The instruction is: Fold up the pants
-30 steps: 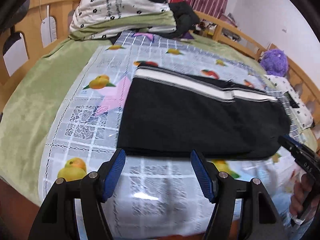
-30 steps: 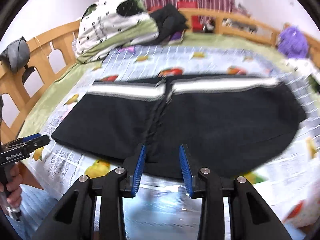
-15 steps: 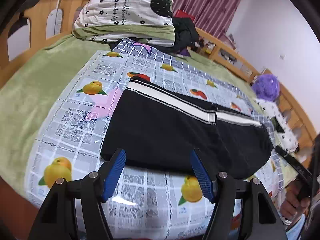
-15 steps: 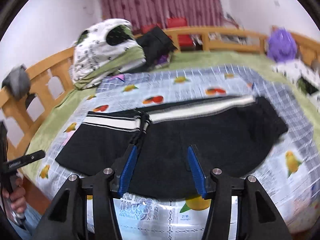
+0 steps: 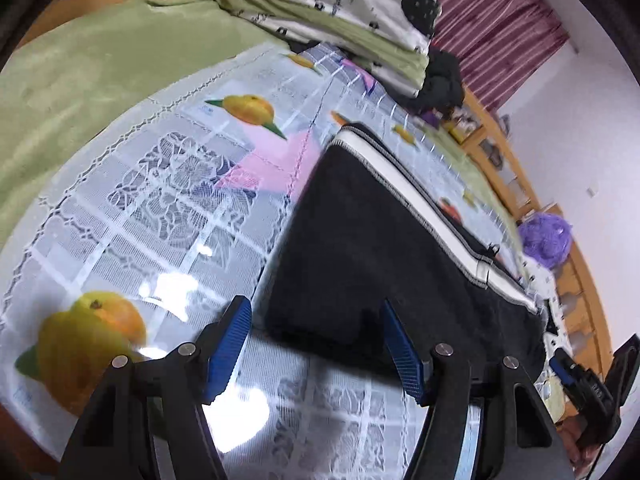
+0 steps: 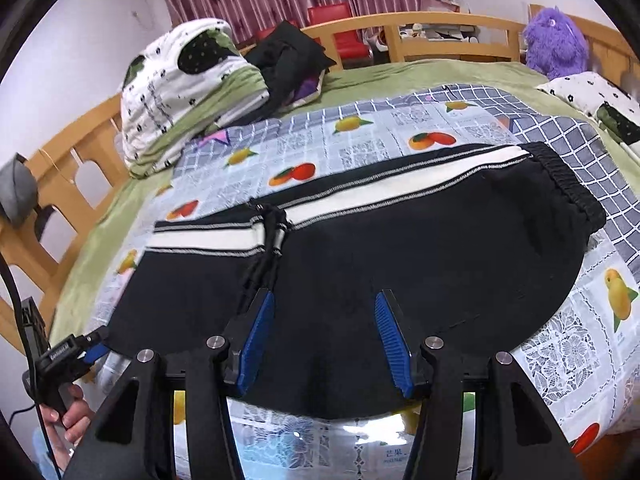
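Pants [image 6: 360, 272] lie flat on the bed, legs stacked; left hand-held gripper [image 5: 316, 354] gapes at the hem corner — poised to pinch; right hand-held gripper [image 6: 324, 340] spread wide, empty, over their near edge.

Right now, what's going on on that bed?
A person holds a gripper in each hand over black pants with a white side stripe, spread on a fruit-print plastic sheet. The left gripper is open at the pants' left end; the right gripper is open above the near edge. Neither grips any fabric yet.
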Tool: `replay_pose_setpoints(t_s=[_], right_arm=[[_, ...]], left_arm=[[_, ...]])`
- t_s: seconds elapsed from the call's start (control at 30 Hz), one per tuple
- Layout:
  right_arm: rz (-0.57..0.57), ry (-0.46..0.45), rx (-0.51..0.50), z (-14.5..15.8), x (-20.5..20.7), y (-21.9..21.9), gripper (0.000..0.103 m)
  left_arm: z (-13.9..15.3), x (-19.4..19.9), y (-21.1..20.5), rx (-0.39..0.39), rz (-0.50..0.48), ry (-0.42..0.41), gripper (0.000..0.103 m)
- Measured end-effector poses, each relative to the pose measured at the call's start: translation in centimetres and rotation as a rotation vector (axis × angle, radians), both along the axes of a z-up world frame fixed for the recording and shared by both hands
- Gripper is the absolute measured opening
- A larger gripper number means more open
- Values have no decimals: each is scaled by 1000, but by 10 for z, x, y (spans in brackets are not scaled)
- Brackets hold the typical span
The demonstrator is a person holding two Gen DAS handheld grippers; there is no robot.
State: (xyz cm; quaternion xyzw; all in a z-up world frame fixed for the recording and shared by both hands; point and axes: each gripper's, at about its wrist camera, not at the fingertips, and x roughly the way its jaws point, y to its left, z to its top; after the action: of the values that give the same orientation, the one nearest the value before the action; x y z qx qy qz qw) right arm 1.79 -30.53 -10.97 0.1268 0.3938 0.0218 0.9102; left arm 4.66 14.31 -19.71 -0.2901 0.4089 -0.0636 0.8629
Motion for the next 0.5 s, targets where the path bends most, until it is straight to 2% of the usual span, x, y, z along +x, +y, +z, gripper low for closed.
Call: replay_pose_setpoints(t_s=[0.1, 0.2, 0.27, 0.3, 0.37, 0.43, 0.5], right_arm=[[-8, 30, -1, -8, 0, 0, 52], [-20, 44, 11, -13, -1, -2, 52], [-21, 55, 18, -15, -1, -3, 52], [-17, 60, 23, -16, -2, -4, 52], [-7, 61, 20, -16, -4, -6, 52], [-26, 47, -4, -12, -11, -14, 51], [-49, 30, -3, -7, -20, -26, 51]], left_arm=[[-5, 4, -3, -5, -19, -16, 65], [-6, 9, -11, 5, -44, -19, 60], [-7, 11, -13, -6, -29, 5, 41], [-6, 13, -14, -6, -18, 14, 36], [0, 12, -13, -7, 5, 6, 19], [23, 8, -19, 22, -3, -57, 14], [57, 2, -37, 89, -26, -141, 13]])
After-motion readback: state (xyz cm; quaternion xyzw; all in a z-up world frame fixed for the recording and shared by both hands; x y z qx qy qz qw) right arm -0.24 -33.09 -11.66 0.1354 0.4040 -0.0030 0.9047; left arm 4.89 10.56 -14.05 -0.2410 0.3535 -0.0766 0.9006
